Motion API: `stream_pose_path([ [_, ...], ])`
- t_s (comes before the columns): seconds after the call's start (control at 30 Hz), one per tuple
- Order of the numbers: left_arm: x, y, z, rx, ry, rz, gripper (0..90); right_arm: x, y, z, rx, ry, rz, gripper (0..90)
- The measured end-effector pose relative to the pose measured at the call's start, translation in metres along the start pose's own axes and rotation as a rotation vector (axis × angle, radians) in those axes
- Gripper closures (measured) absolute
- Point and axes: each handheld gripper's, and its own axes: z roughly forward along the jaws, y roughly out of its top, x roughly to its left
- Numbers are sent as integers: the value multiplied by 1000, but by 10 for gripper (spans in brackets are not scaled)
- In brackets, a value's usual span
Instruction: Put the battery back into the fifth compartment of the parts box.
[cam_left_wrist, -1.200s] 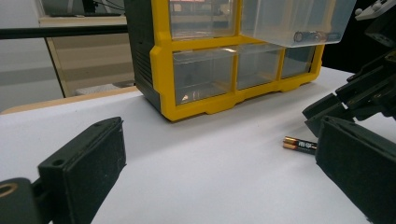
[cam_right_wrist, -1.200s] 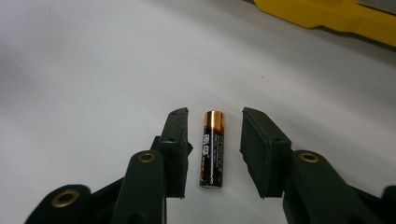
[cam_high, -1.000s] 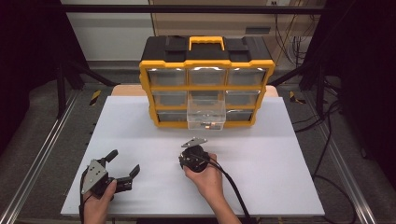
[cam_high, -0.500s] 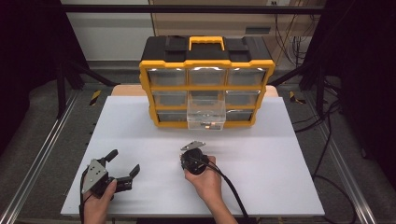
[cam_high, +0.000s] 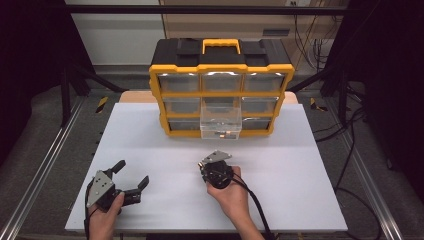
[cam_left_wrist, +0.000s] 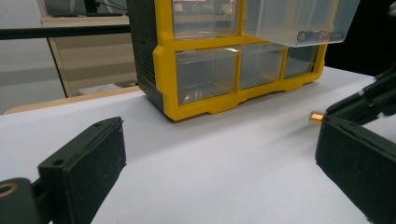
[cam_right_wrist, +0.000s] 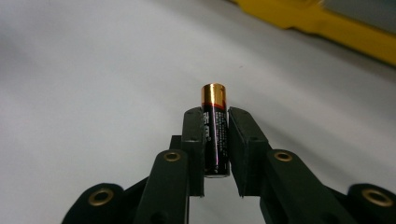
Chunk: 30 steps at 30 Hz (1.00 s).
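Note:
A black AA battery (cam_right_wrist: 215, 126) with a gold end stands upright between the pads of my right gripper (cam_right_wrist: 215, 114), which is shut on it just above the white table. In the high view the right gripper (cam_high: 206, 164) hovers mid-table, in front of the organizer's pulled-out clear drawer (cam_high: 221, 127). In the left gripper view the battery's gold tip (cam_left_wrist: 317, 116) pokes out of the right gripper (cam_left_wrist: 369, 95). My left gripper (cam_high: 132, 172) rests at the near left with its jaws wide and nothing between them (cam_left_wrist: 219, 154).
A yellow and black organizer (cam_high: 220, 85) with clear drawers stands at the back of the white table (cam_high: 300, 165). Its middle drawer is pulled out, with small objects inside. Metal rails run along both sides of the table.
My right gripper has shifted a little to the right with the battery. The left gripper has kept still.

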Motion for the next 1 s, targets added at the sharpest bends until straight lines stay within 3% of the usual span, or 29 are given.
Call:
stream_pose_path([
  [0.27,-2,0,1,6,-2,10,17,-26,7,-64,-121,-49,20,768],
  [0.43,0,0,2,6,3,8,17,-37,14,-99,-175,-77,8,769],
  [0.73,0,0,1,8,2,7,16,-59,32,-142,-251,-132,10,768],
  [1.0,-2,0,2,5,-10,11,16,-70,72,-173,-339,-168,8,768],
])
